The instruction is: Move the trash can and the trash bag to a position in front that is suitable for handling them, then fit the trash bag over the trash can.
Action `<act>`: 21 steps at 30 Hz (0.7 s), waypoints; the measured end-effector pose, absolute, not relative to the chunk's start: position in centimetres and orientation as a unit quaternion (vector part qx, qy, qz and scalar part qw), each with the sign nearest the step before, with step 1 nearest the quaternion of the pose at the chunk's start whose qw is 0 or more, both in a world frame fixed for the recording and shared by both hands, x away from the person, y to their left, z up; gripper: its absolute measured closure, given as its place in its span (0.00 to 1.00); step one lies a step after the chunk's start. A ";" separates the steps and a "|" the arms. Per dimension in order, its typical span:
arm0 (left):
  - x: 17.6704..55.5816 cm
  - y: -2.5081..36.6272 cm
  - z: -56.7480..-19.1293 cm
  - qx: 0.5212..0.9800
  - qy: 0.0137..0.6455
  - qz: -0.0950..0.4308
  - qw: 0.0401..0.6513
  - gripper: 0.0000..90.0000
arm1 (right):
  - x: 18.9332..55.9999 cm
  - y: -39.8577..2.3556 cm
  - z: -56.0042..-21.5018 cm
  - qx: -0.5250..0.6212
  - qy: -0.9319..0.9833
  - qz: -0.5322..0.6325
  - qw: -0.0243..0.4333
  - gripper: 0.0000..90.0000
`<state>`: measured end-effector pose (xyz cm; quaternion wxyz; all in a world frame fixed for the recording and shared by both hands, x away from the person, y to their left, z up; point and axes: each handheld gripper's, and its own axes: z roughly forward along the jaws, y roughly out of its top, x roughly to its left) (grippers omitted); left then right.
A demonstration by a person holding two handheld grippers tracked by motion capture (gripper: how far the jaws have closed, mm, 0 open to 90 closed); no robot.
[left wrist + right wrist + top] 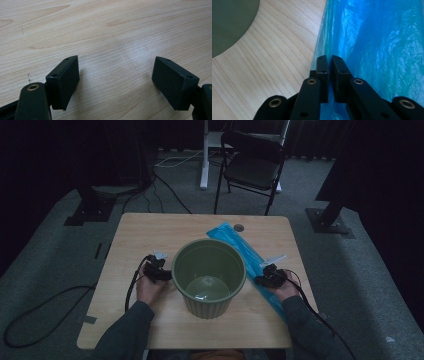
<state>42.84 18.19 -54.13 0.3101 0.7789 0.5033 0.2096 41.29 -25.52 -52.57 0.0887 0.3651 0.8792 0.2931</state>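
Right hand-held gripper (pixel 330 75) nipped on blue bag (pixel 382 45) edge, film between pads barely visible; left hand-held gripper (pixel 115 82) wide, empty.

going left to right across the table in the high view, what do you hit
left gripper → green bucket → blue plastic bag → right gripper, its jaws nearly closed on the bag's edge

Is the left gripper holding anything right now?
No, the left gripper stands wide open over bare table, with nothing between its jaws.
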 end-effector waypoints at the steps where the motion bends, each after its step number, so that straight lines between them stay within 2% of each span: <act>1: 42.8 18.2 -54.1 0.779 0.503 0.210 0.310 0.24 | 41.3 -25.6 -52.6 0.368 0.878 0.295 0.085 0.89; 2: 42.8 18.2 -54.1 0.779 0.503 0.210 0.310 0.24 | 41.2 -25.6 -52.6 0.368 0.877 0.298 0.083 0.81; 3: 42.8 18.2 -54.1 0.779 0.503 0.210 0.310 0.24 | 41.2 -25.6 -52.6 0.368 0.877 0.298 0.083 0.81; 5: 42.9 18.1 -54.1 0.779 0.503 0.210 0.312 0.24 | 41.1 -25.3 -52.5 0.366 0.878 0.296 0.089 0.63; 6: 42.9 18.1 -54.1 0.779 0.502 0.210 0.311 0.24 | 41.1 -25.2 -52.4 0.367 0.876 0.298 0.094 0.60; 13: 42.9 18.1 -54.2 0.779 0.501 0.210 0.312 0.24 | 42.1 -23.8 -50.7 0.368 0.865 0.323 0.109 0.48; 21: 42.9 18.1 -54.2 0.780 0.499 0.211 0.313 0.24 | 44.4 -22.0 -49.5 0.379 0.852 0.338 0.128 0.45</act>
